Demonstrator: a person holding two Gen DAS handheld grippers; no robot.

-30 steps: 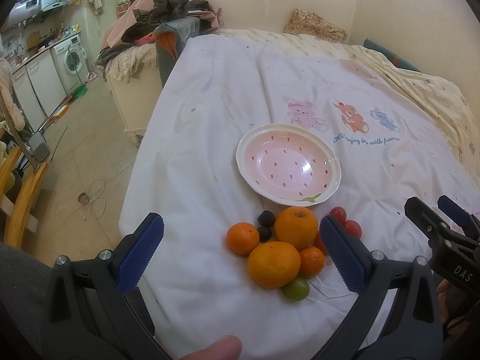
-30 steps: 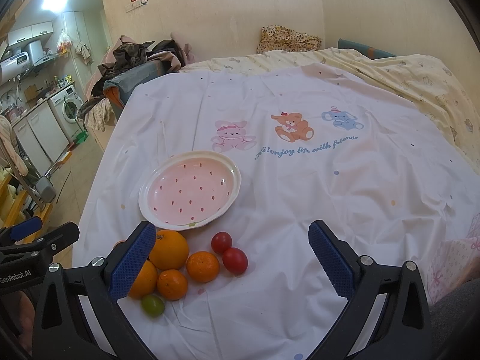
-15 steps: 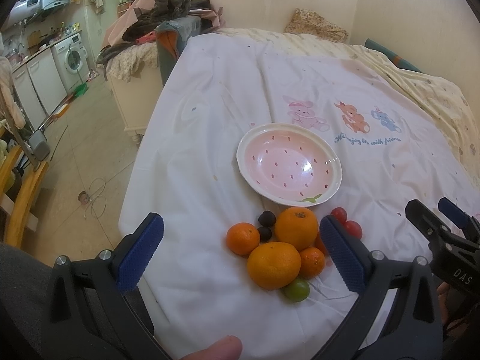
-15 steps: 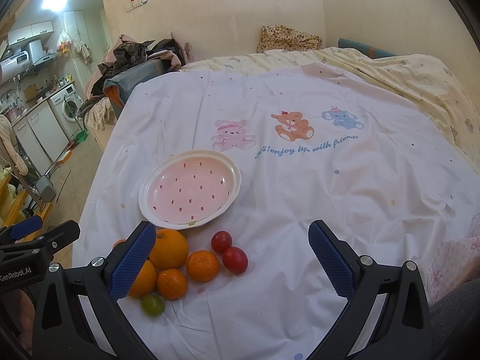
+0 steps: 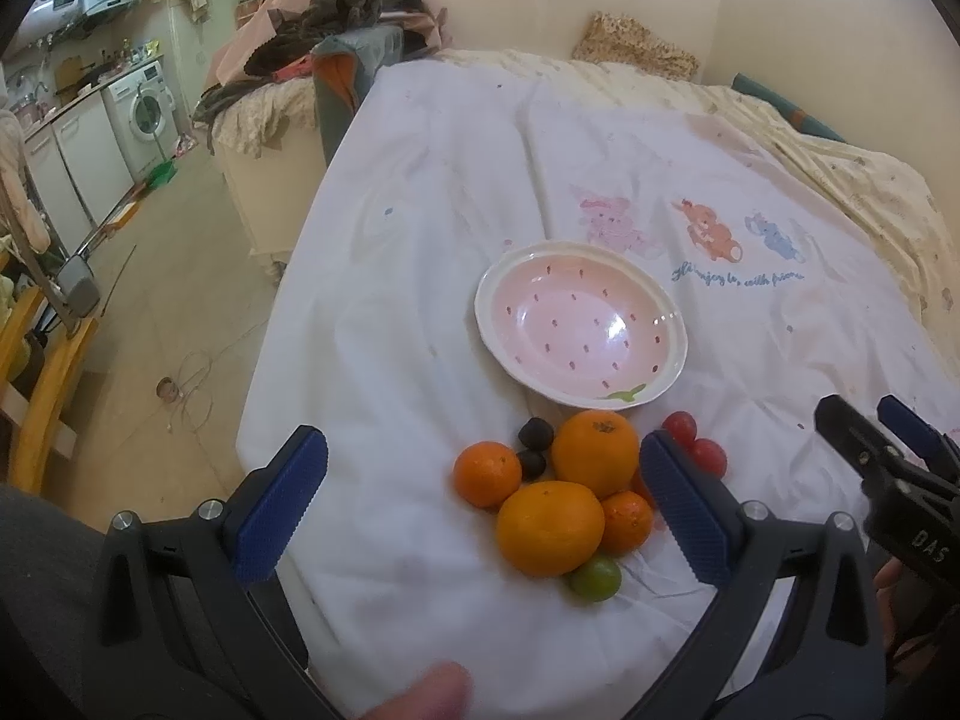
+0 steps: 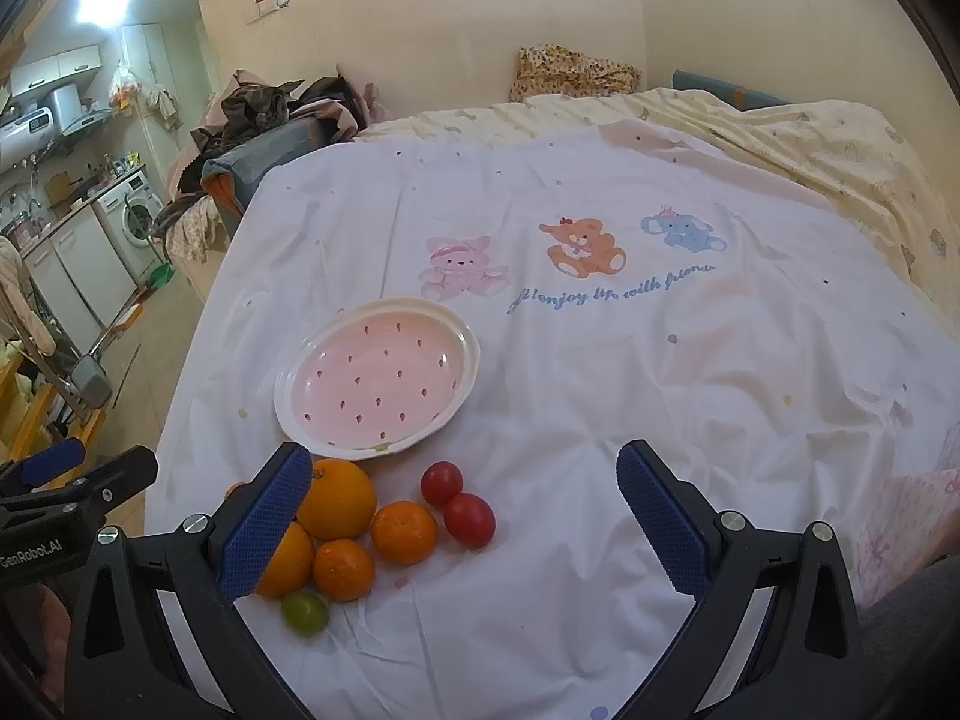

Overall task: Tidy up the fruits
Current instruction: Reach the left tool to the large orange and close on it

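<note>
A bed (image 6: 690,420) fills both views, covered by a white sheet (image 5: 432,252) printed with three cartoon animals (image 6: 576,252) and a line of blue script. Beside its far left corner a heap of clothes (image 5: 324,24) lies on another piece of furniture, and further left a washing machine (image 5: 147,108) stands in a kitchen area.

On the sheet sits a pink plate (image 6: 312,372) with a cream rim and small red specks; nothing lies in it.

The left tongs (image 5: 483,504) hang above the near edge of the bed, jaws spread wide and gripping nothing. The right tongs (image 6: 462,516) hover just beside them to the right, also wide apart and empty.

The fruit lies in a tight cluster on the sheet just in front of the plate. Two large oranges (image 5: 594,453) touch each other, one nearer the plate, one nearer the bed's edge. Smaller tangerines (image 6: 403,531) press against them on either side. Two red tomatoes (image 6: 469,517) touch each other at the right of the cluster. Two dark plums (image 5: 535,433) sit between the left tangerine and the far orange. A green fruit (image 5: 595,579) rests at the near edge, against the nearer orange.
</note>
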